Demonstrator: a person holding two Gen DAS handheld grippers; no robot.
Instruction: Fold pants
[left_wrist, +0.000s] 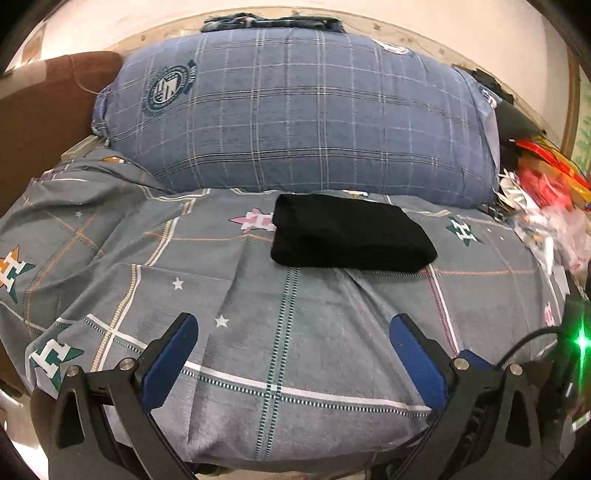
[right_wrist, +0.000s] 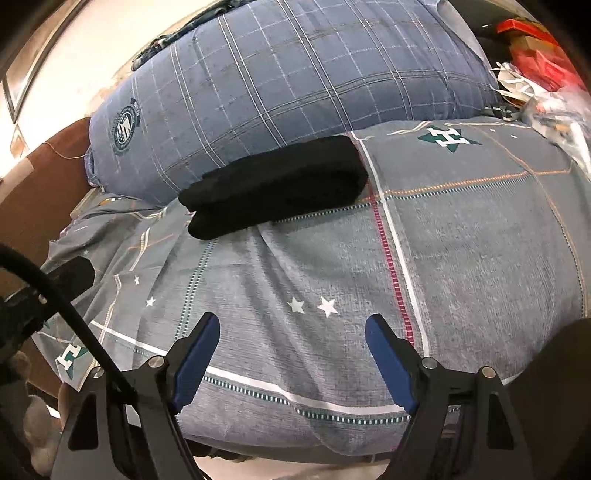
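The black pants (left_wrist: 351, 234) lie folded into a compact rectangle on the grey patterned bedsheet (left_wrist: 280, 332), just in front of the big blue plaid pillow. They also show in the right wrist view (right_wrist: 275, 184). My left gripper (left_wrist: 293, 325) is open and empty, held back near the bed's front edge, well short of the pants. My right gripper (right_wrist: 291, 328) is open and empty too, also near the front edge, with the pants ahead and to the left.
A large blue plaid pillow (left_wrist: 303, 122) fills the back of the bed. A brown headboard or chair (left_wrist: 44, 114) stands at the left. Red packets and plastic clutter (left_wrist: 543, 199) pile up at the right. A black cable (right_wrist: 70, 314) crosses the right wrist view's lower left.
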